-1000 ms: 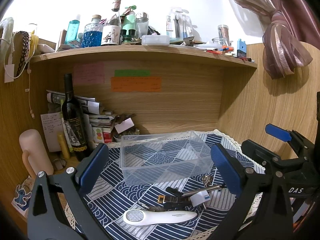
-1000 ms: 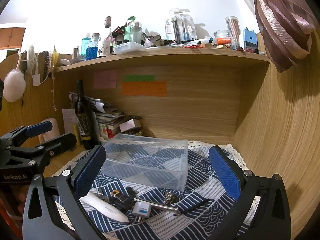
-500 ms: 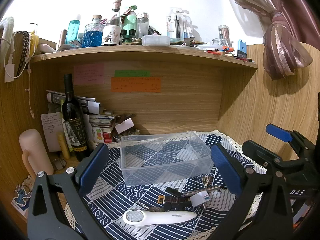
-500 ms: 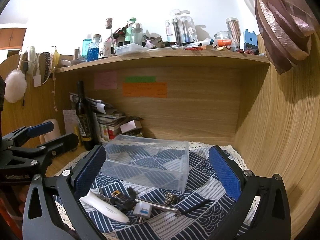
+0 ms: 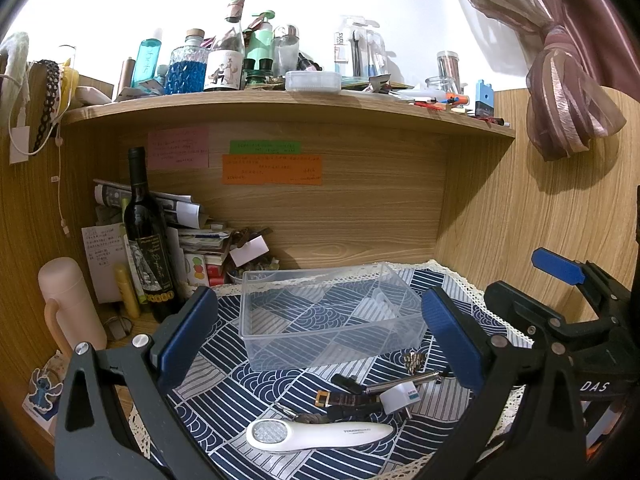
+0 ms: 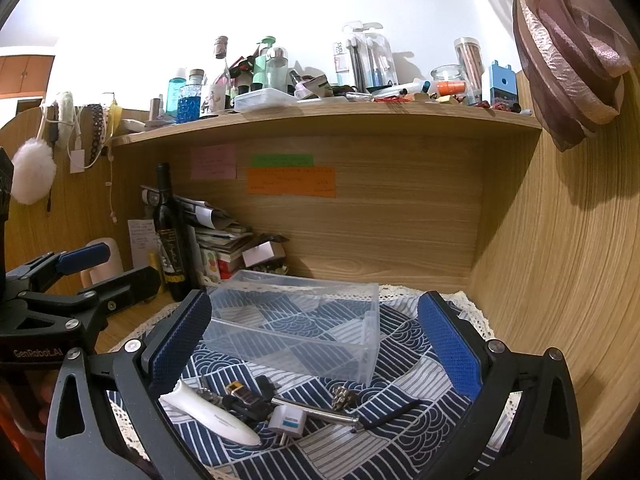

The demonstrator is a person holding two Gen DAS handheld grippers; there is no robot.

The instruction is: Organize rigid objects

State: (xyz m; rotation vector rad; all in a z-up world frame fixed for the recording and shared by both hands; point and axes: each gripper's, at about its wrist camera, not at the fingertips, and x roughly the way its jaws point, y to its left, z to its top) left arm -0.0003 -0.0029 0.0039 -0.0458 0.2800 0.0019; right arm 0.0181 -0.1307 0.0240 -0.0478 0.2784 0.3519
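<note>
On the bench, the clear bin (image 5: 328, 316) stood empty on the patterned cloth (image 5: 224, 364). Both the left gripper (image 5: 320, 332) and right gripper (image 6: 316, 340) hovered wide open, holding nothing. In front lay the white handheld device (image 5: 320, 434), plug adapter (image 6: 287, 420) and what looked like a watch (image 5: 344, 399), touching; grabbing one might drag its neighbours.

Open-topped clear bin (image 5: 328, 316) reachable from above, wine bottle (image 5: 146, 240) and paper stack (image 5: 196, 240) crowding left, wooden wall (image 6: 560, 280) close right, shelf (image 5: 280, 106) overhead.
</note>
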